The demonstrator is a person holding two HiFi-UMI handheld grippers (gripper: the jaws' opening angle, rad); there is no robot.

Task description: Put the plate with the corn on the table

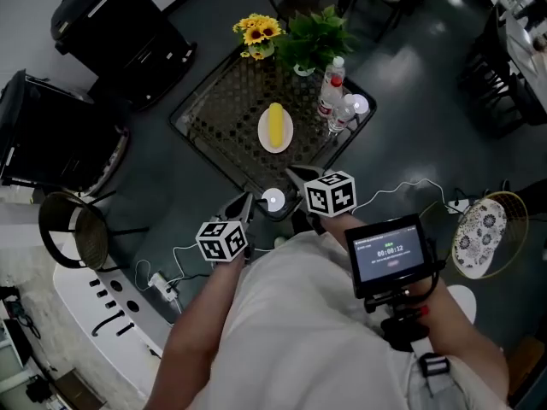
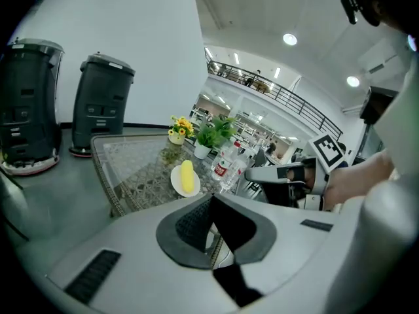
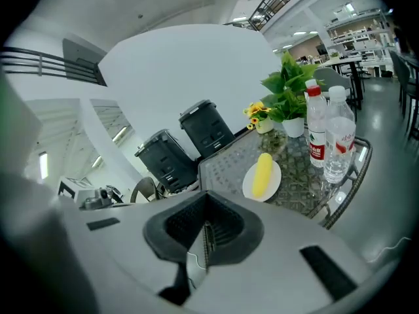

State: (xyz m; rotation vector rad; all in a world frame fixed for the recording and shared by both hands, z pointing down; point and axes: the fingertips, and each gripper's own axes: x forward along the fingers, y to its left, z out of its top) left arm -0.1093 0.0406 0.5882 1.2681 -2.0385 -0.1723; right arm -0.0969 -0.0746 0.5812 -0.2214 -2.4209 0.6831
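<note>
A white plate [image 1: 264,140] with a yellow corn cob [image 1: 275,121] lies near the middle of the glass-topped wicker table [image 1: 218,114]. It also shows in the left gripper view as plate [image 2: 175,182] and corn [image 2: 188,175], and in the right gripper view as plate [image 3: 248,188] and corn [image 3: 263,173]. My left gripper [image 1: 247,202] [image 2: 211,205] is shut and empty, held off the table's near corner. My right gripper [image 1: 292,175] [image 3: 205,231] is shut on nothing, close beside it and short of the table edge.
Two water bottles [image 1: 330,95] [image 3: 330,139], a green potted plant [image 1: 314,37] and a sunflower pot [image 1: 258,32] stand on the table's far and right side. Two black machines [image 1: 111,24] sit on the floor at left. A wire basket [image 1: 483,229] stands at right.
</note>
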